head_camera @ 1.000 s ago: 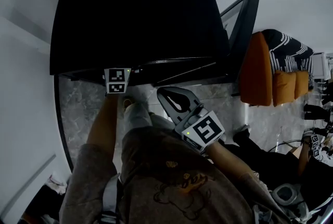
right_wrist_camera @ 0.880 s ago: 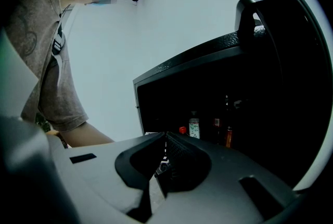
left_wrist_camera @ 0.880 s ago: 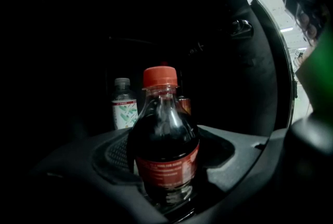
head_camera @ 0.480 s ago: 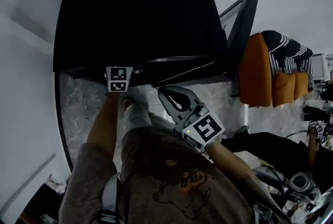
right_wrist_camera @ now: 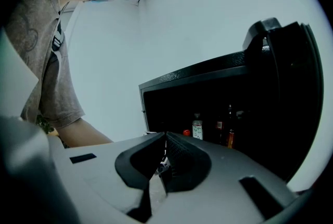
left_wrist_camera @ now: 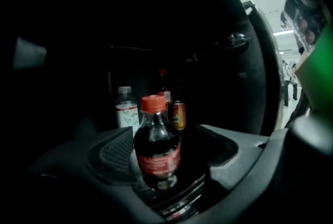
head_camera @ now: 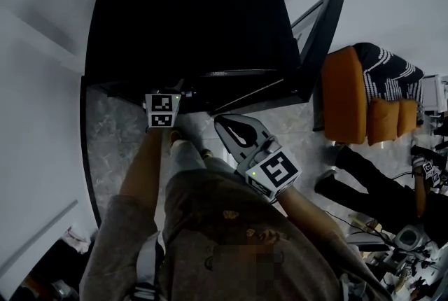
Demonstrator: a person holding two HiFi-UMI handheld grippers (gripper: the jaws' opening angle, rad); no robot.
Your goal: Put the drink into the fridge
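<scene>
A cola bottle (left_wrist_camera: 156, 147) with a red cap stands upright on the fridge shelf, between the jaws of my left gripper (left_wrist_camera: 166, 135). Those jaws have just been opening and stand wide; a gap shows on the bottle's right side, and the left pad (left_wrist_camera: 112, 152) sits close beside it. In the head view the left gripper's marker cube (head_camera: 161, 111) is at the front edge of the black fridge (head_camera: 189, 12), its jaws hidden inside. My right gripper (head_camera: 227, 126) hangs outside the fridge, shut and empty, its jaws (right_wrist_camera: 165, 151) together.
Behind the cola stand a water bottle (left_wrist_camera: 126, 111), a dark bottle (left_wrist_camera: 164, 90) and a can (left_wrist_camera: 178, 115). The fridge door (head_camera: 318, 47) is swung open to the right. An orange sofa (head_camera: 344, 93) and a person's legs (head_camera: 364, 166) are further right.
The left gripper's cube now sits slightly further out from the fridge's front edge. The head view has shifted a little. The right gripper has stayed put.
</scene>
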